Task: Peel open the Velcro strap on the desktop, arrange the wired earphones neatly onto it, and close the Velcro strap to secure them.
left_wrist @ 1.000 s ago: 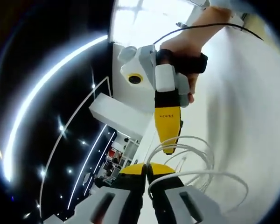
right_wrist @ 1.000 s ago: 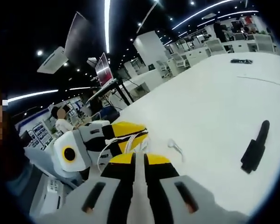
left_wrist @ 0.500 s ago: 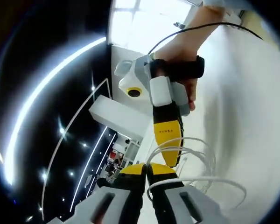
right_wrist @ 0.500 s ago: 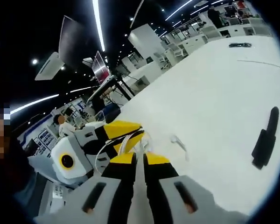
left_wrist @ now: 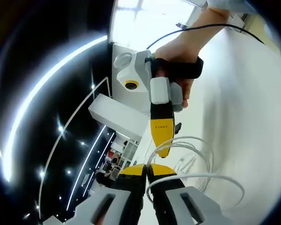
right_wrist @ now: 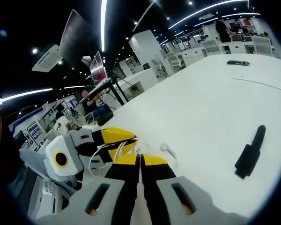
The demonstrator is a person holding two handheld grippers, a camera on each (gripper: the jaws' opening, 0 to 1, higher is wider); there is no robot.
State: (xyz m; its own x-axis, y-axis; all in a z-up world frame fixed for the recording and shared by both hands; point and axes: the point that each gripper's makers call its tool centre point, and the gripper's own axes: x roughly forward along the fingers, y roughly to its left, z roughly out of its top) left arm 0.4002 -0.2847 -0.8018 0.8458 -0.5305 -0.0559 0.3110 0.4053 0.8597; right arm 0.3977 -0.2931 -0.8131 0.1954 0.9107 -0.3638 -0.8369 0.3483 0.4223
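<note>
Since a second ago the right gripper (left_wrist: 163, 150) has drawn nearer to the left one and tipped its yellow nose down into the cable loops, while the Velcro strap (right_wrist: 250, 152) sits in much the same spot on the desktop (right_wrist: 215, 108). Both tools are working the same bundle: the left gripper (left_wrist: 147, 169) has its jaws pressed together on the wired earphones (left_wrist: 201, 176), the white cord running out from between the tips, and the right gripper's jaws are likewise together with cord loops at their tips, though I cannot tell if they truly pinch it. From the left gripper the loops fan outward over the desktop, springy and loose. By my judgement the cord is very light, limp yet inclined to uncoil, and thin enough to slip from a pinch, so it wants holding across several strands at once where the loops cross. An earbud (right_wrist: 167, 150) lies just beyond the bundle, and the strap, a dark flat strip, lies well apart from the earphones, still shut as far as I can see
</note>
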